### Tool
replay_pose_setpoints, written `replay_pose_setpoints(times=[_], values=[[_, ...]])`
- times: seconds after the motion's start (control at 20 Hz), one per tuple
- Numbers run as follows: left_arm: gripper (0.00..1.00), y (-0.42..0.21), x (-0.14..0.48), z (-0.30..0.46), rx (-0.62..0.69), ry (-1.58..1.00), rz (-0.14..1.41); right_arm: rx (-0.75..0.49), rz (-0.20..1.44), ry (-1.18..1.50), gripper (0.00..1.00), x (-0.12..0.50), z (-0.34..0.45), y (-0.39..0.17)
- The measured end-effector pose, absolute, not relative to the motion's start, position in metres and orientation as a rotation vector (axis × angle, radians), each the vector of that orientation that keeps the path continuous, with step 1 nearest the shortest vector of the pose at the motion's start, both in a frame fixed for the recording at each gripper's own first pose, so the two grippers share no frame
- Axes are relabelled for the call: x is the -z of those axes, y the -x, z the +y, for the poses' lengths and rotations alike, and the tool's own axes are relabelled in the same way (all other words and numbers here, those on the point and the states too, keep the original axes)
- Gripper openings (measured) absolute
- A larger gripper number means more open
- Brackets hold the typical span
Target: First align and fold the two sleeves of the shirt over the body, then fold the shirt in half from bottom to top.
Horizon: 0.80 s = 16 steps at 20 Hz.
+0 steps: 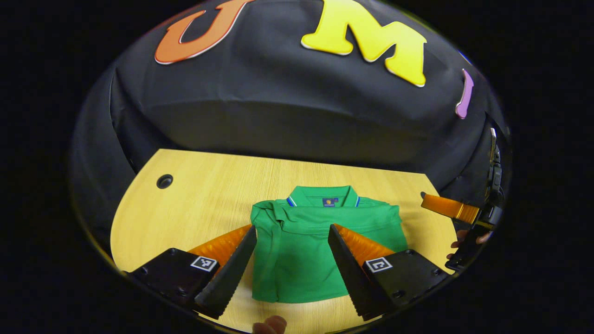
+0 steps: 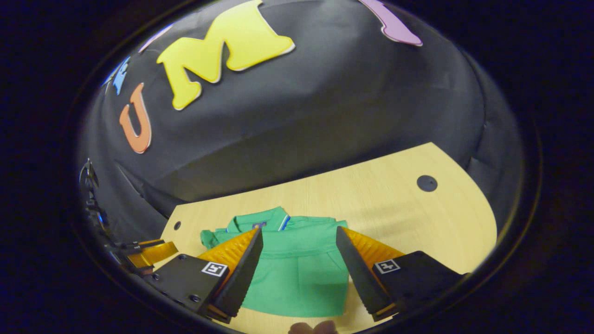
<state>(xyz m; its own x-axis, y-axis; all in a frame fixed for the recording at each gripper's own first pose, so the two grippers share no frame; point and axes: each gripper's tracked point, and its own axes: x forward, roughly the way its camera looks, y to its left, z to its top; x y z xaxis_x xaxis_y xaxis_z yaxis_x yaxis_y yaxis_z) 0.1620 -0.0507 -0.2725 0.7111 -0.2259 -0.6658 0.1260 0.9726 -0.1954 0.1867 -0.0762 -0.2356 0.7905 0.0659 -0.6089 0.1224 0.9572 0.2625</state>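
A green polo shirt [image 1: 297, 250] lies flat on the wooden table [image 1: 209, 195], collar at the far side, both sleeves folded in over the body. My left gripper [image 1: 291, 266] hovers open above the shirt's lower half, holding nothing. In the right gripper view the same shirt [image 2: 297, 269] lies in front, and my right gripper [image 2: 299, 271] is open over its lower part, also holding nothing. The right gripper [image 1: 448, 207] shows at the right edge of the left gripper view, off the shirt's right side, with a hand behind it. The left gripper [image 2: 148, 253] shows at the lower left of the right gripper view.
The table has a cable hole [image 1: 164, 181] at its far left corner and another cable hole [image 2: 426, 183] at the far right. Black cloth walls close the booth behind and beside the table. A fingertip [image 1: 271, 324] shows at the near table edge.
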Motion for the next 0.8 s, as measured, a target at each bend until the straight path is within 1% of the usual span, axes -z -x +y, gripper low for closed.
replay_pose_setpoints(times=[0.05,0.1,0.3,0.45,0.7,0.75,0.8], values=[[1.00,-0.153,0.256,-0.053,0.202,0.130,0.725,0.033,0.632,-0.270,0.93,0.222,-0.075,-0.176],[1.00,-0.145,0.241,-0.054,0.205,0.118,0.693,0.031,0.605,-0.245,0.98,0.207,-0.073,-0.164],[0.99,-0.096,0.182,-0.064,0.267,0.090,0.609,0.023,0.499,-0.170,0.98,0.156,-0.062,-0.112],[1.00,-0.061,0.148,-0.063,0.270,0.053,0.536,0.003,0.441,-0.162,0.98,0.122,-0.048,-0.081],[0.99,-0.027,0.092,-0.054,0.240,0.062,0.349,-0.012,0.326,-0.131,0.98,0.065,-0.028,-0.038],[0.99,-0.023,0.084,-0.055,0.239,0.067,0.316,-0.006,0.307,-0.131,0.93,0.055,-0.024,-0.030],[0.99,-0.017,0.078,-0.054,0.243,0.075,0.293,-0.014,0.292,-0.137,0.98,0.046,-0.015,-0.019]])
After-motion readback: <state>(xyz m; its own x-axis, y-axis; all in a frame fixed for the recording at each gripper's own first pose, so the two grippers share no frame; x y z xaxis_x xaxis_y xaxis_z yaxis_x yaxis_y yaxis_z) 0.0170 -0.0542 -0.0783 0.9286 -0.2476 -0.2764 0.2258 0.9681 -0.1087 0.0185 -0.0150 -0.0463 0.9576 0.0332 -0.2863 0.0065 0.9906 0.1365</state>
